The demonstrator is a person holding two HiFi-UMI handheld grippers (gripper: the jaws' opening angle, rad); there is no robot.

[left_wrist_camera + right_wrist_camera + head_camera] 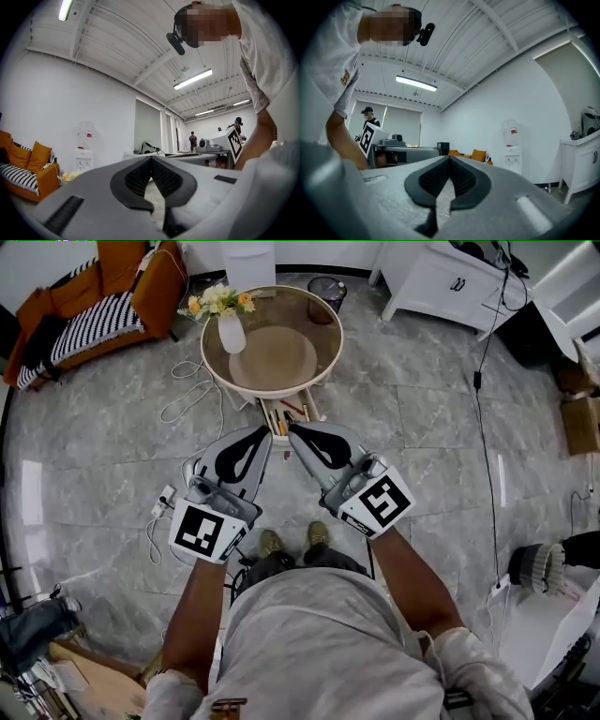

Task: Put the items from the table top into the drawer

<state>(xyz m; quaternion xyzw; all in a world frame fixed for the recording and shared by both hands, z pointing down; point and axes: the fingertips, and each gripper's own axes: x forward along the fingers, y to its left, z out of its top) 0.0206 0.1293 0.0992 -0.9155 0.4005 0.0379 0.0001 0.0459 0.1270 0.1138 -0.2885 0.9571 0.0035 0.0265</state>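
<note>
The left gripper [266, 432] and the right gripper [293, 431] are held side by side in front of the person, pointing level, with their tips close to each other. In its own view, the left gripper [151, 160] has its jaws together at the tips, with only pale floor showing through the gap behind them. The right gripper [450, 159] is the same, closed on nothing.

In the head view both tips sit just short of the open drawer [288, 414], which is pulled out from under the near edge of the round table [330, 360]. Several stick-like items [278, 415] lie lengthwise in the drawer, most wood-coloured and one reddish; what they are cannot be told. On the glass table top stands a white vase [231, 334] holding yellow and white flowers [219, 302], near the far left rim.

Each gripper carries a cube with a black-and-white square marker [201, 531]. The right one also has a line of small white print along its edge, too small to read. A water dispenser [85, 151] stands against the wall, and the red label on its bottle is also unreadable.

An orange sofa [141, 282] with a striped cushion stands at the far left. A dark waste bin [326, 292] stands behind the table, and white cables [187, 395] trail over the grey tile floor.
</note>
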